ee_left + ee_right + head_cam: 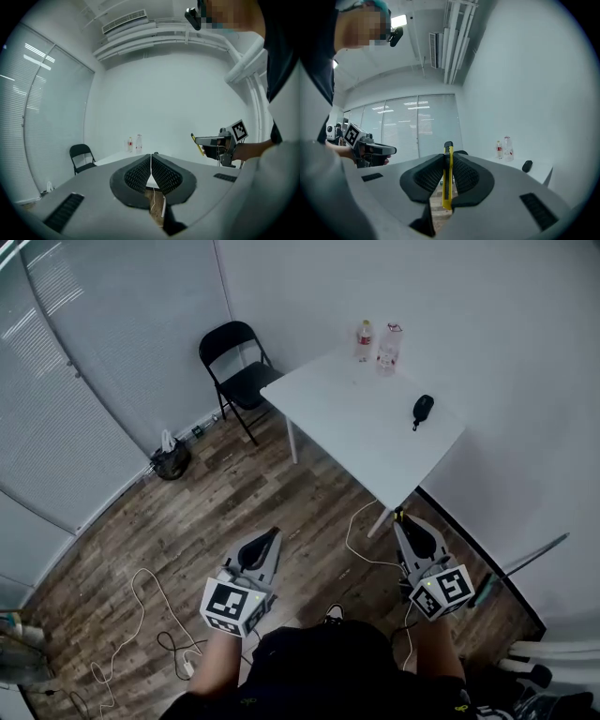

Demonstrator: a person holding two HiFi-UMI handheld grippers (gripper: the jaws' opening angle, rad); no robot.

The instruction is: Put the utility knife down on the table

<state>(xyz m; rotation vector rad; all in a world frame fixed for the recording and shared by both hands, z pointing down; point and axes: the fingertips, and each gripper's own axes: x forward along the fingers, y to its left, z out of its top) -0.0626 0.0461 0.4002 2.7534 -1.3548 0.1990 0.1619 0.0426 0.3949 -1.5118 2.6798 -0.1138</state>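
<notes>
Right gripper view: right hand-held gripper (448, 158) is pinching the utility knife (447, 180) btwn its ribbed pads. Knife's yellow body stands upright, black end poking above the jaw tips, lower end hanging below the pads. Knife is in the air, well apart from the white bench (361, 423), which stands ahead of the person in head view.

On the bench: a red-label bottle (365, 339) and a clear bottle (390, 349) side by side at the far corner, and a small black object (423, 409) near the right edge.

Left gripper view: left hand-held gripper (151, 156) has its jaws pressed together, nothing btwn them.

Head view: both grippers are held low over the wood floor (234, 512), pointing fwd toward the bench. The right one is just short of the bench's near corner. A black folding chair (236, 360) stands left of the bench, near the wall.
</notes>
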